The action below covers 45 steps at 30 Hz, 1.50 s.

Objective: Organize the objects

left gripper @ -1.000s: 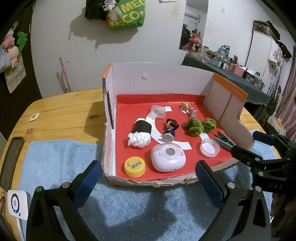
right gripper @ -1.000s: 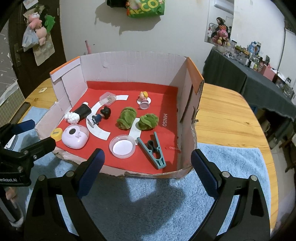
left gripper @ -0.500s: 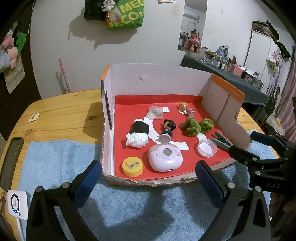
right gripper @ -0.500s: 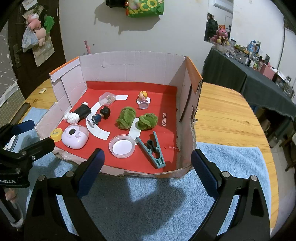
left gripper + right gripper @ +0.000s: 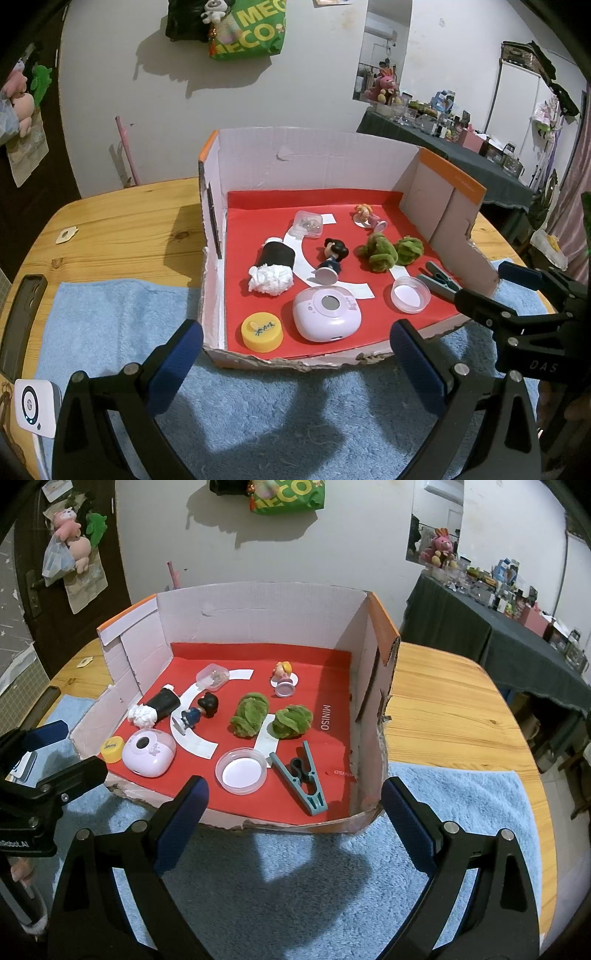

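Note:
An open cardboard box with a red floor stands on the blue towel. In it lie a yellow cap, a lilac toy camera, a clear round lid, a teal clip, two green pompoms, two small figurines, a black-and-white roll and a clear case. My left gripper and right gripper are open and empty, just before the box's front edge.
The blue towel covers the near part of a round wooden table. A phone and a small white device lie at the left. A dark cluttered table stands beyond at the right.
Both grippers have drawn back a little from the box; the box looks slightly smaller and farther. Nothing in the box has moved.

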{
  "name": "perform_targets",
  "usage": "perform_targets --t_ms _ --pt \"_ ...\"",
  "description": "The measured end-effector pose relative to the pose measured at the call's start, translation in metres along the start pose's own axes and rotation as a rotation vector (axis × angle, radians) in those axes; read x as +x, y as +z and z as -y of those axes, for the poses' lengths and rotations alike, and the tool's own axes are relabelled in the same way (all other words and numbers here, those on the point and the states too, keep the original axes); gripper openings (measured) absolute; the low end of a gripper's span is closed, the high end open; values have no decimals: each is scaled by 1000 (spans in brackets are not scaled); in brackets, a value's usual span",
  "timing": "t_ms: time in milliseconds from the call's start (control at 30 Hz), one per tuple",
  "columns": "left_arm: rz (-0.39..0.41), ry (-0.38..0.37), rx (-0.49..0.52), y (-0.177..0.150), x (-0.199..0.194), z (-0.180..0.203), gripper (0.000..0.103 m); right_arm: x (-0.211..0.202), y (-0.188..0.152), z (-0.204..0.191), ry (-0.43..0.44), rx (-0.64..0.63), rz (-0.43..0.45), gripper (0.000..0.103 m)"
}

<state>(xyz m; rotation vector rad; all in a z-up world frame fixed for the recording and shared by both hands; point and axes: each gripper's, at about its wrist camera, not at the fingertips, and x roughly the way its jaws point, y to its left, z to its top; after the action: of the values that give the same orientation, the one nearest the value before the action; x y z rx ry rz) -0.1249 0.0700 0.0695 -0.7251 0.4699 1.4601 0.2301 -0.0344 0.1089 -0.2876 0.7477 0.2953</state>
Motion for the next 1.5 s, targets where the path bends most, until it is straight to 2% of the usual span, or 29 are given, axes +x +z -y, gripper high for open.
perform_targets --t_ms 1033,1500 --pt "20 -9 3 0 -9 3 103 -6 -1 0 -5 1 13 96" --pt "7 0 -19 -32 -23 4 103 -29 -30 -7 1 12 23 97"
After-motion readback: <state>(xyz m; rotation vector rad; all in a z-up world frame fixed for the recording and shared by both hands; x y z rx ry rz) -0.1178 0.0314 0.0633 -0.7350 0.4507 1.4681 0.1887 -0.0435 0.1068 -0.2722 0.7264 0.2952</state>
